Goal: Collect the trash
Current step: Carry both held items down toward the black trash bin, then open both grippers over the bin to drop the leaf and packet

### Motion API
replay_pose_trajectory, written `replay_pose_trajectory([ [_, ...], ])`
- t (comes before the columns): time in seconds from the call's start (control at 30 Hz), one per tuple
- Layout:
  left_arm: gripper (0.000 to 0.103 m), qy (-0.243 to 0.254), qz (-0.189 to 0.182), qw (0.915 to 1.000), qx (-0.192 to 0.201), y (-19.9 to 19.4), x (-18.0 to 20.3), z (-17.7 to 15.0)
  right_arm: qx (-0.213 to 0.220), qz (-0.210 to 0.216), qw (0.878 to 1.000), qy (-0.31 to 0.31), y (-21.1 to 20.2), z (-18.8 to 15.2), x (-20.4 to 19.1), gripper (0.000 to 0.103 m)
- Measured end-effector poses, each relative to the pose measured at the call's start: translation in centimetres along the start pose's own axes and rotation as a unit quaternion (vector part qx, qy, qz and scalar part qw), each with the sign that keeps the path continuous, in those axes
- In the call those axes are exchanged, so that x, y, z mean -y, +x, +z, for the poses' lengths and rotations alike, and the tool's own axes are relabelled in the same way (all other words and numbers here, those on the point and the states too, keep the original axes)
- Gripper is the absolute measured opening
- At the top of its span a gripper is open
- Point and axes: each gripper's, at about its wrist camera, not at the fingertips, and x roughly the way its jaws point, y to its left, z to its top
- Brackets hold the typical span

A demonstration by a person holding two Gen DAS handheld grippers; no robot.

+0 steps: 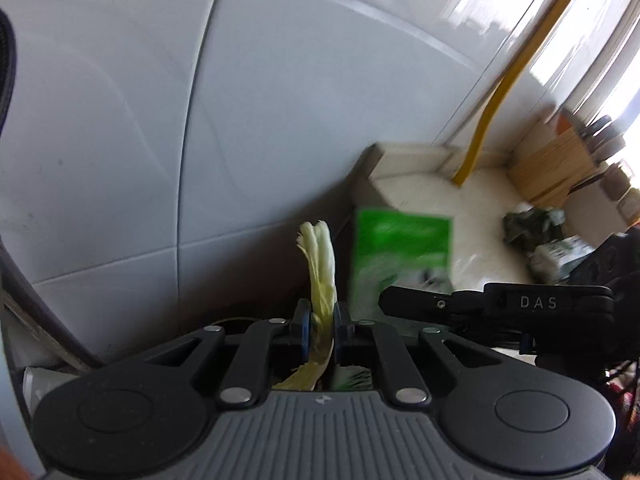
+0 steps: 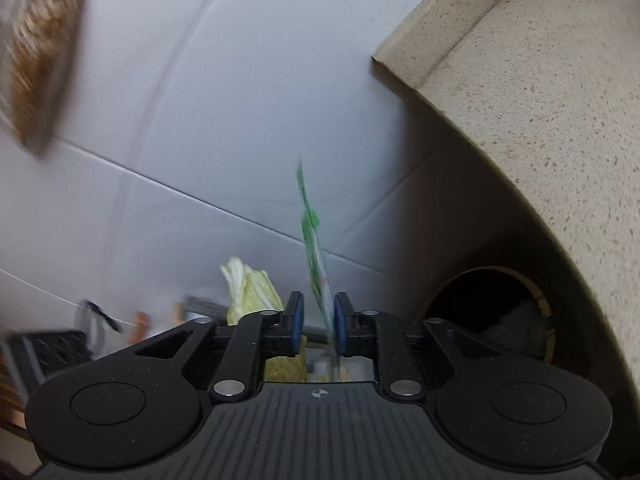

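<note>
Already both claws are loaded: the left gripper (image 1: pixel 320 320) pinches a limp cabbage leaf (image 1: pixel 320 264) mid-stalk, the right gripper (image 2: pixel 318 320) clamps a light, slippery green wrapper (image 2: pixel 314 248) by its edge, both held beside the counter (image 2: pixel 540 92).

Glossy, smooth white wall tiles (image 1: pixel 120 120). Speckled beige stone worktop (image 2: pixel 560 100), matt. Shiny green plastic wrapper (image 1: pixel 400 248). Limp, fibrous pale leaf scrap (image 1: pixel 320 264). Matt black plastic gripper bodies.
</note>
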Motion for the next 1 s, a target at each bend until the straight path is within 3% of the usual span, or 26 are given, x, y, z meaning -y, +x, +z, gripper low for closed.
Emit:
replay_pose_trajectory([
  [0.1, 0.02, 0.001, 0.016, 0.9998, -0.014, 1.4, -0.4, -0.4, -0.006, -0.027, 0.999, -0.02, 1.5, -0.6, 0.0, 0.046],
  [0.27, 0.023, -0.006, 0.027, 0.9991, -0.033, 2.4, -1.2, -0.9, -0.011, -0.05, 0.999, -0.015, 2.4, -1.4, 0.6, 0.049],
  [0.37, 0.03, -0.016, 0.021, 0.9992, -0.03, 2.3, -1.6, -1.1, -0.014, -0.049, 0.999, -0.007, 1.6, -2.3, 0.7, 0.053],
  [0.47, 0.033, -0.021, 0.021, 0.9991, -0.029, 2.5, -1.9, -1.8, -0.012, -0.05, 0.999, 0.007, 0.0, -3.7, 0.7, 0.063],
  [0.57, 0.033, -0.008, 0.051, 0.9978, -0.04, 3.1, -1.9, -1.9, -0.02, -0.054, 0.998, 0.017, -1.5, -5.2, 0.6, 0.064],
  [0.67, 0.034, 0.007, 0.058, 0.9976, -0.037, 3.0, -1.4, -2.0, -0.015, -0.076, 0.997, 0.009, -3.4, -6.5, 0.2, 0.068],
  [0.8, 0.035, 0.069, 0.096, 0.9923, -0.038, 3.6, 0.3, -2.3, -0.001, -0.106, 0.994, -0.007, -5.5, -7.4, -0.4, 0.072],
  [1.0, 0.039, 0.084, 0.098, 0.9909, -0.04, 3.4, 0.5, -2.3, 0.035, -0.143, 0.989, -0.026, -8.7, -8.3, -1.1, 0.077],
])
